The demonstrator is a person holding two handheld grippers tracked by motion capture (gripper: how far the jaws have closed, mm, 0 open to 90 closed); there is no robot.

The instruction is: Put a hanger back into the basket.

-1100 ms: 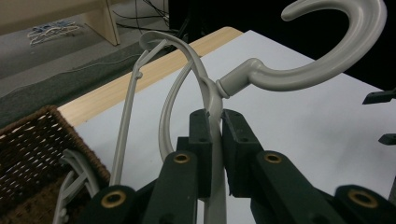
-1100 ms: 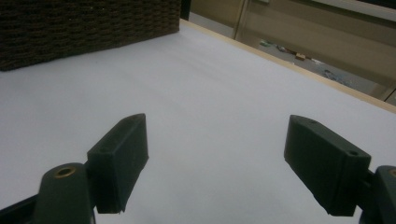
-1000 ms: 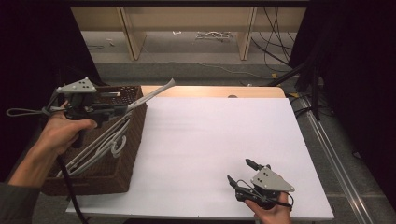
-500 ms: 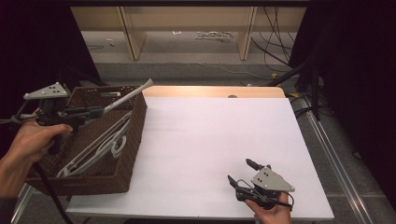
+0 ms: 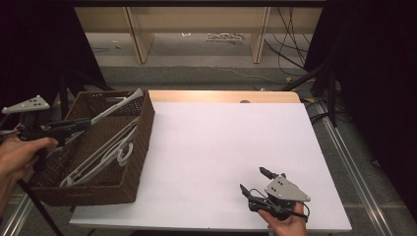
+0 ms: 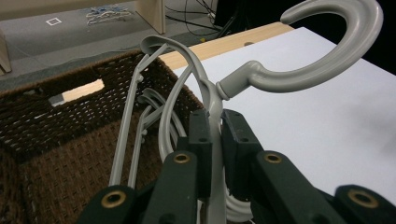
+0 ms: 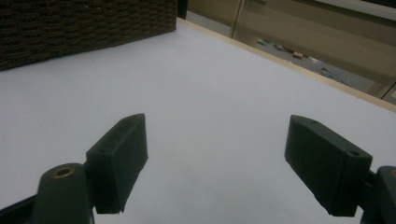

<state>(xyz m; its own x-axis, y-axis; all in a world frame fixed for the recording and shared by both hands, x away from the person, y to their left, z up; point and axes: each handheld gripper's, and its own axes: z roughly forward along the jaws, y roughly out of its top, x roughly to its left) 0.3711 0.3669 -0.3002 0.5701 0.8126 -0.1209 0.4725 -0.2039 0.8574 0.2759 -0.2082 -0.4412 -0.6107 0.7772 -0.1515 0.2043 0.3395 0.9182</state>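
Hanger: we judge it light, stiff, slick plastic, best gripped at the neck under its hook. Our left tool is clamped there, above the basket at nine o'clock on the bench. Our right tool stands apart.

We are seeing the basket sitting at the table's left edge, hangers lying inside it.

No readable text

No lettering, label, brand, number or sign can be read on the wicker basket, the grey hangers or the white table.
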